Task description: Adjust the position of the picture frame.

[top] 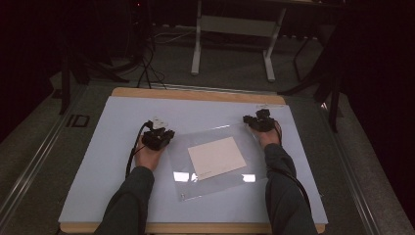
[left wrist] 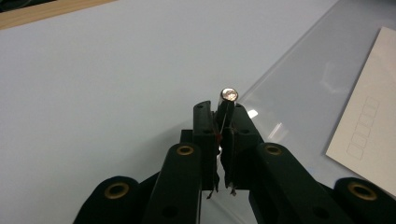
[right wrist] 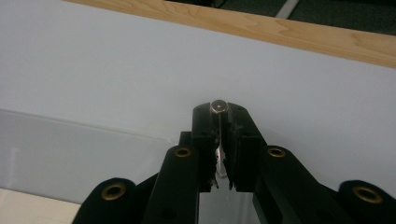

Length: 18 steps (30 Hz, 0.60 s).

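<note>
A clear plastic sleeve lies on the white mat with a cream card on or inside it. My left gripper is at the sleeve's far left corner. Its jaws stand shut, with the thin edge of the sleeve pinched between them and a small metal-tipped pin at their tips. The card lies to their right. My right gripper is at the far right corner. It is likewise shut on the sleeve, which runs in between its jaws.
The mat covers a wooden table whose far edge lies just beyond the right gripper. Past the table stand a white frame, dark stands and floor cables. Bare mat lies left and right of the sleeve.
</note>
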### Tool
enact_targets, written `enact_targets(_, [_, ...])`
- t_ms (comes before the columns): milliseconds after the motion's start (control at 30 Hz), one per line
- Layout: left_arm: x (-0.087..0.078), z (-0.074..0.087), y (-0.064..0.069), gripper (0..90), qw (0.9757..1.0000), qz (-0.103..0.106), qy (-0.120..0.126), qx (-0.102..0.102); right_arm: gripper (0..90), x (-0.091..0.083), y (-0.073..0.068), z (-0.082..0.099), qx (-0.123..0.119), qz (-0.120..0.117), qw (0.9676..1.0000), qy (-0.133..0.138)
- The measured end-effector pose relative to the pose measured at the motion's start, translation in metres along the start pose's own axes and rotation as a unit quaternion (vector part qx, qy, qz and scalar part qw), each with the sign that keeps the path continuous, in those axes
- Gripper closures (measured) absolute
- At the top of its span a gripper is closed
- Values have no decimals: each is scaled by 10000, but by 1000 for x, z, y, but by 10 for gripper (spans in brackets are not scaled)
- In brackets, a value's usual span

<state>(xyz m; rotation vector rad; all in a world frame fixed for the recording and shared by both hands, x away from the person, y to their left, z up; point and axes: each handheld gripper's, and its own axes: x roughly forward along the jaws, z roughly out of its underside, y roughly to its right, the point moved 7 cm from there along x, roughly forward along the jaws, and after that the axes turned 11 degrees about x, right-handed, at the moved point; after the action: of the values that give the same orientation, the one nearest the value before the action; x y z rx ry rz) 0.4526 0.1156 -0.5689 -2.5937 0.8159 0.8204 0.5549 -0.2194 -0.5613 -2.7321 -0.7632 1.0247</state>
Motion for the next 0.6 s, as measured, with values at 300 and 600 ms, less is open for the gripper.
enact_targets(300, [-1, -2, -2, 843, 9994, 169, 47, -298, 830, -9, 0, 1, -38, -103, 9998, -135])
enact_targets(600, [-2, -4, -7, 832, 9977, 399, -3, -557, 830, -16, 0, 10, -9, -312, 9990, -309])
